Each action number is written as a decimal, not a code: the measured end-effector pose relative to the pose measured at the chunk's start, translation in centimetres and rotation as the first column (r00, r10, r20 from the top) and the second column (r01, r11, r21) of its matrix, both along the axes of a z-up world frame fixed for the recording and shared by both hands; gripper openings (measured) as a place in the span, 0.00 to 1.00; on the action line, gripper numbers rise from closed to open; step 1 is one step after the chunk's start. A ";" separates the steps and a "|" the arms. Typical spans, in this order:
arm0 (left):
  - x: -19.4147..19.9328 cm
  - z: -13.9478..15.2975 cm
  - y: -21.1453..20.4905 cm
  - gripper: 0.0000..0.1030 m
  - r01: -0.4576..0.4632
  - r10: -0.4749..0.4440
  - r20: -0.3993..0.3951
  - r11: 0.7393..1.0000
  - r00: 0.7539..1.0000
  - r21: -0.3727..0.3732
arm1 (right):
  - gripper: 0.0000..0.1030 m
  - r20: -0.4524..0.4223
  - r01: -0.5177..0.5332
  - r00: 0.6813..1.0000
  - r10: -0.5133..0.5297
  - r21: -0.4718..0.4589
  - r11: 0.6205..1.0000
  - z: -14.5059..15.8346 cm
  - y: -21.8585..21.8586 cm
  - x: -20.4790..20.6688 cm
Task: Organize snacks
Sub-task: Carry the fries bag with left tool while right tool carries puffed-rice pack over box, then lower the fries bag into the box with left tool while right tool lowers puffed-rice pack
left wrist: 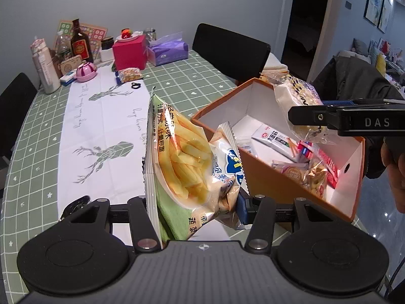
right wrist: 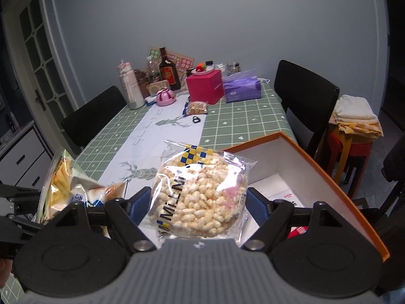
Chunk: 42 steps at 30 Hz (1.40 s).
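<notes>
My left gripper [left wrist: 196,202] is shut on a green fries bag [left wrist: 177,157] and a white snack bag [left wrist: 225,174], held above the table just left of the orange box [left wrist: 268,185]. The box holds several snack packets. My right gripper [right wrist: 196,202] is shut on a puffed rice cake pack [right wrist: 200,195], held over the box's left edge [right wrist: 336,192]. In the left wrist view the right gripper [left wrist: 296,117] holds that pack [left wrist: 298,98] above the box. The fries bag [right wrist: 60,185] shows at the left of the right wrist view.
A small nut packet [left wrist: 130,74] and a black ring [left wrist: 136,85] lie on the white runner. At the table's far end stand a red box [left wrist: 130,52], purple tissue pack [left wrist: 168,50], bottles [left wrist: 81,41] and a pink pot [left wrist: 86,72]. Black chairs [left wrist: 230,53] flank the table.
</notes>
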<state>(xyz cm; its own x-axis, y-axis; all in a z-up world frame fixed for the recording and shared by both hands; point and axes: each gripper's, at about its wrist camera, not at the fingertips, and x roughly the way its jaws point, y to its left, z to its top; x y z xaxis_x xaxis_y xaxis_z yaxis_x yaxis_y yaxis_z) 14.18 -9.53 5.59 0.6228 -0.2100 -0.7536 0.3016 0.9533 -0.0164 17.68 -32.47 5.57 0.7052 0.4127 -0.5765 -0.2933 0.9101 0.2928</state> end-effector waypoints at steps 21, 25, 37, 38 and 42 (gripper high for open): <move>3.0 0.1 -7.7 0.57 0.079 -0.077 0.034 0.996 0.996 -0.042 | 0.75 -0.007 0.155 0.988 -0.155 0.007 0.988 -0.6 -6.6 1.3; 3.4 -0.6 -9.0 0.57 0.098 -0.097 0.026 0.994 0.995 -0.043 | 0.75 -0.021 0.177 0.984 -0.177 0.003 0.984 -1.2 -7.6 1.5; 4.2 -3.7 -11.8 0.57 0.147 -0.147 -0.006 0.989 0.989 0.010 | 0.75 -0.071 0.149 0.986 -0.153 -0.058 0.987 -3.1 -7.6 2.5; 4.2 -3.9 -12.0 0.57 0.151 -0.151 -0.007 0.988 0.989 0.010 | 0.75 -0.073 0.145 0.986 -0.150 -0.066 0.987 -3.3 -7.6 2.5; 4.4 -4.4 -12.6 0.57 0.166 -0.166 -0.011 0.986 0.986 0.028 | 0.75 -0.087 0.127 0.987 -0.135 -0.089 0.988 -3.9 -7.3 2.7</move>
